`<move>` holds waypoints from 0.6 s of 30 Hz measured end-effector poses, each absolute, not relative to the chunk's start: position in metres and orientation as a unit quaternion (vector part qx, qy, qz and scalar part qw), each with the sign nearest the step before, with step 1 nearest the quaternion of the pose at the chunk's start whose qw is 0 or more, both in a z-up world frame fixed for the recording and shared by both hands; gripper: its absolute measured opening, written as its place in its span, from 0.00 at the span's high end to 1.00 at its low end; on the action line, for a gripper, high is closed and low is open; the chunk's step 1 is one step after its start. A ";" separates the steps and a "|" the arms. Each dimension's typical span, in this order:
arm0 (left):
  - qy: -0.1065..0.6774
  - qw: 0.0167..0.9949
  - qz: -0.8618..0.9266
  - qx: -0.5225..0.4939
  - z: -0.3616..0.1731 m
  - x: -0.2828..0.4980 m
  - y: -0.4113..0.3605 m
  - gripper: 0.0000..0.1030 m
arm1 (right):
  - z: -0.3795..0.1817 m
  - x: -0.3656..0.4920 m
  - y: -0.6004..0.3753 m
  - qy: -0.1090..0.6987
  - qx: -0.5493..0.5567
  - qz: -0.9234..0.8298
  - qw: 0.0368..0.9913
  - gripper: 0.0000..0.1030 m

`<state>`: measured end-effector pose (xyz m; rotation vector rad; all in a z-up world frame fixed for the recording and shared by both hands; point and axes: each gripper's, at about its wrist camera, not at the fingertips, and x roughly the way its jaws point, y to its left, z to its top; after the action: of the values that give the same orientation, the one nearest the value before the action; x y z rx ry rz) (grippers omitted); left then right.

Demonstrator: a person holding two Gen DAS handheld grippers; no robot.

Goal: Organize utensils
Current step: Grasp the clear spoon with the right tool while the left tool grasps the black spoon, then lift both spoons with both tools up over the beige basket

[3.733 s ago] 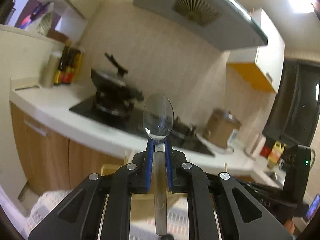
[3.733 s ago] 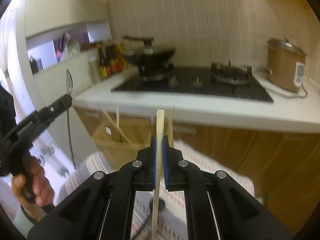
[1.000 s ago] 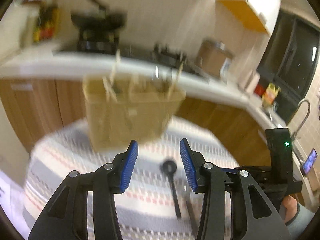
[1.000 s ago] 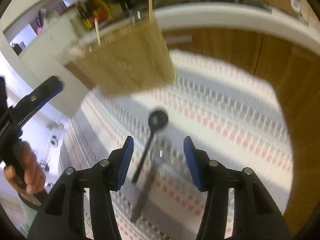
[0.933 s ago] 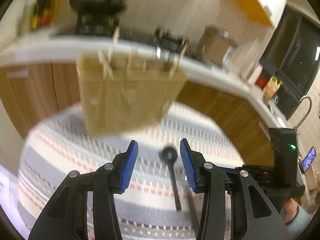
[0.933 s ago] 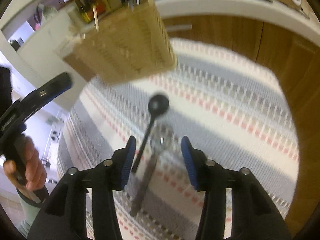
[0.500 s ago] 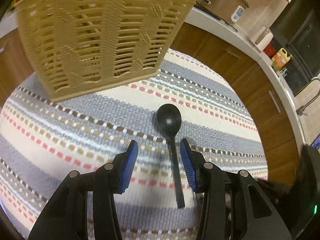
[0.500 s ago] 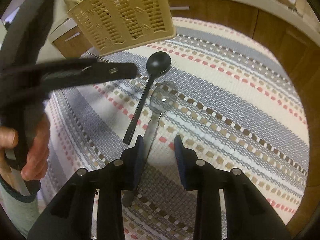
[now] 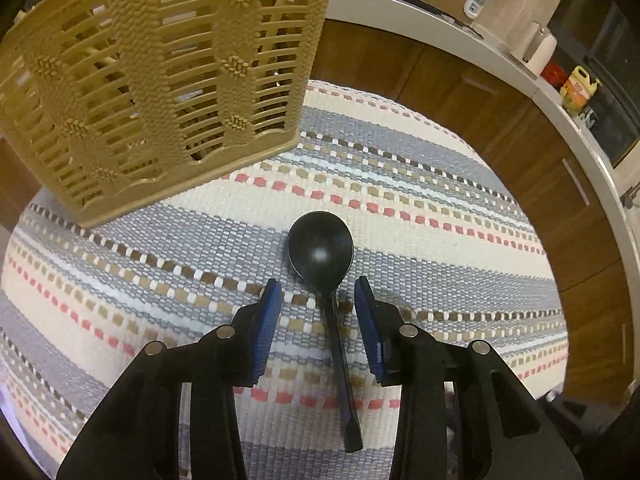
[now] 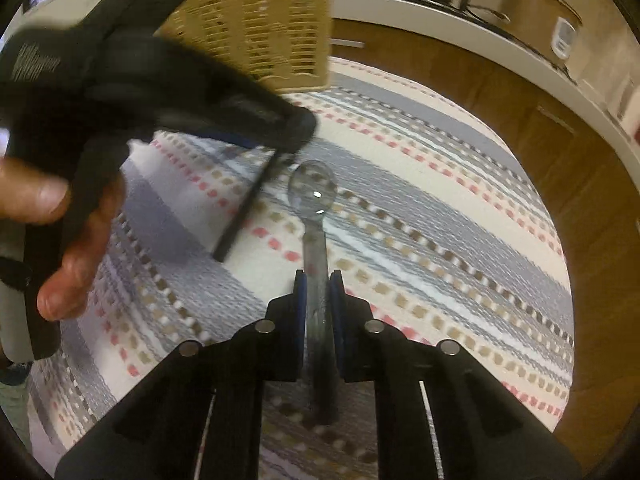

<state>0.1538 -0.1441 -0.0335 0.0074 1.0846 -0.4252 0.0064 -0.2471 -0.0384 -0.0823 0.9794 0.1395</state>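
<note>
We are working on the striped cloth point(image 9: 420, 184) in front of the tan slatted basket point(image 9: 160, 80). Our left gripper point(image 9: 318, 320) is hovering just in front of the basket, its jaws closing but not yet touching the black spoon point(image 9: 322, 252), whose handle is lying between the blue pads with its bowl pointing toward the basket. Our right gripper point(image 10: 318, 300) is closing on the metal spoon point(image 10: 314, 196), its pads squeezing the handle, the bowl also pointing toward the basket. This spoon is lying just beside the black one, farther from the basket.
</note>
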 end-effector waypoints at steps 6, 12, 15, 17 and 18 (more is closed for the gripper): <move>0.505 0.846 -0.160 0.062 -0.034 0.152 -0.161 0.84 | -0.036 0.019 -0.274 0.477 -0.012 0.047 0.877 0.90; 0.513 0.842 -0.169 0.012 -0.034 0.155 -0.139 0.96 | -0.032 0.029 -0.290 0.488 0.028 0.069 0.870 0.90; 0.515 0.840 -0.170 -0.014 -0.035 0.148 -0.124 0.96 | -0.031 0.040 -0.293 0.499 0.036 0.080 0.862 0.90; 0.511 0.843 -0.164 -0.011 -0.034 0.142 -0.116 0.96 | -0.030 0.049 -0.292 0.509 0.035 0.088 0.856 0.89; 0.512 0.843 -0.164 -0.011 -0.033 0.139 -0.113 0.96 | -0.030 0.052 -0.291 0.512 0.035 0.089 0.854 0.89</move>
<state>0.1395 -0.1131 -0.0334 -0.0235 1.0818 -0.3461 0.0521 -0.2911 -0.0297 0.0728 1.0768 0.1878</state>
